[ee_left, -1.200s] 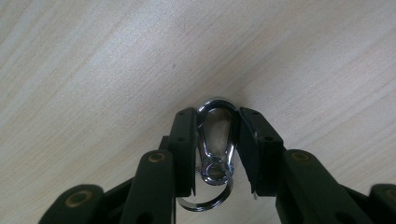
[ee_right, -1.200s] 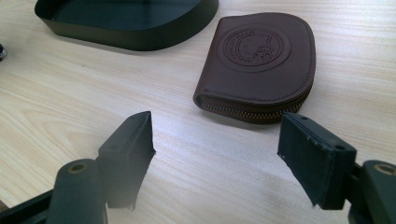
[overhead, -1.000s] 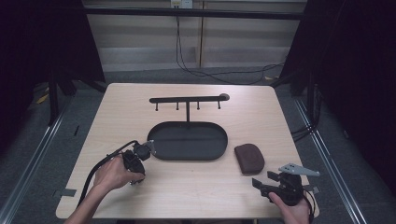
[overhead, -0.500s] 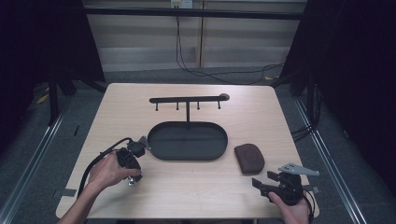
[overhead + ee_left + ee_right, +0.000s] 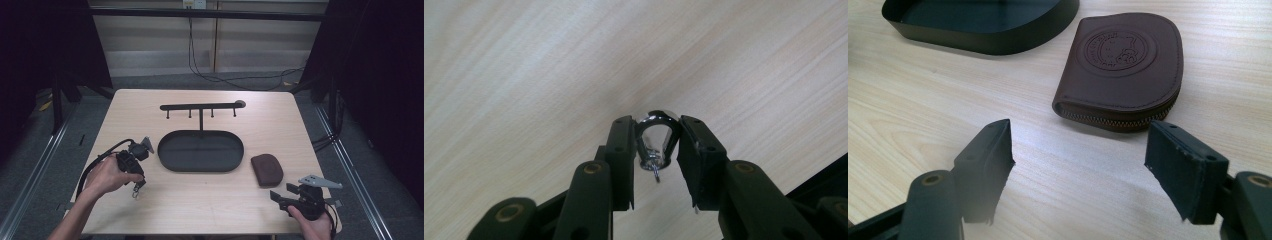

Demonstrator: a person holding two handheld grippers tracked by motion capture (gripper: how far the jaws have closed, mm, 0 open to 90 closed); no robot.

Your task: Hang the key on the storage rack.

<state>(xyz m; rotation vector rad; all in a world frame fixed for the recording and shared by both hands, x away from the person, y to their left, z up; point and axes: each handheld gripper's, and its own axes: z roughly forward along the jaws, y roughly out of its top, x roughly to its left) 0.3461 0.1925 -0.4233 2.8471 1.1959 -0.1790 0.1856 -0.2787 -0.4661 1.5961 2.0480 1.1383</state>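
My left gripper [image 5: 655,131] is shut on a shiny metal key ring [image 5: 663,114], whose loop is pinched between the two black pads, with a small clasp hanging inside. From the high view the left gripper [image 5: 133,180] points down left of the tray, and the key ring [image 5: 136,190] dangles just over the wood. My right gripper [image 5: 1083,145] stands open over bare table, just in front of a brown zipped coin pouch [image 5: 1123,65]. It sits near the front right corner [image 5: 281,198], with the pouch [image 5: 266,169] beyond it.
A black oval tray [image 5: 200,162] lies mid-table; its near wall [image 5: 998,42] rises ahead of my right gripper. Behind the tray stands a black hook rack [image 5: 200,106]. The table's front edge runs close to both hands.
My left hand has drawn left and up, away from the tray's edge, with the key ring in its jaws. The right gripper has stayed where it was.
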